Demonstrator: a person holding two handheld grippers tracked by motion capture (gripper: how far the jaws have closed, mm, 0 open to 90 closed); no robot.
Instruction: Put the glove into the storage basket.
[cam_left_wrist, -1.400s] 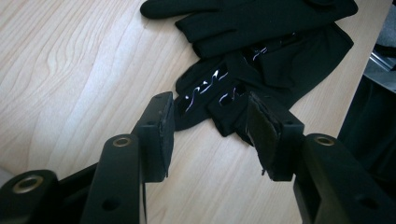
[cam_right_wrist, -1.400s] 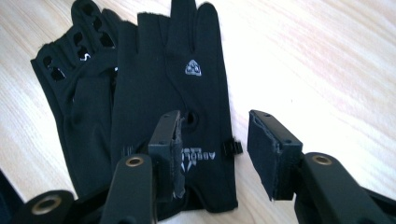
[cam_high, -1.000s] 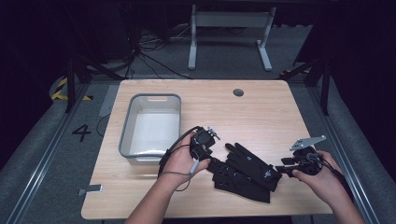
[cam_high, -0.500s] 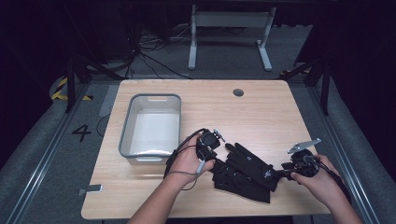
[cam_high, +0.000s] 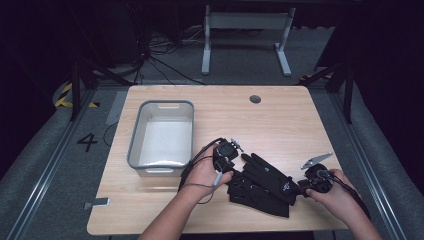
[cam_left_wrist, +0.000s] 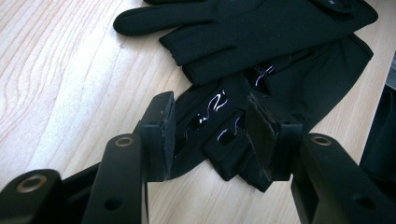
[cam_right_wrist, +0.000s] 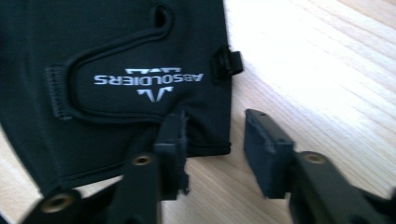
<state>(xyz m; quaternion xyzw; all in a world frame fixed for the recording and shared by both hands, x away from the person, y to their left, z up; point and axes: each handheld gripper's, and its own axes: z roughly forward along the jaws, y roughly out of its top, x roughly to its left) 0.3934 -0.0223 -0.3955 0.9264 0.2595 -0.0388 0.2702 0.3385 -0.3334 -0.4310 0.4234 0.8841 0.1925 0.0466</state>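
gloves: black matt stretch cloth, smooth knit, stitched seams; glossy silvery squiggle prints on the lower one, pale printed logo on the cuff. table: light wood, visible grain, satin finish. bin: grey plastic, smooth, slight sheen, pale inside. left gripper: black matt plastic arms, brass-looking rivets, rough-edged dull pads. right gripper: same matt black plastic. floor: grey carpet, coarse.
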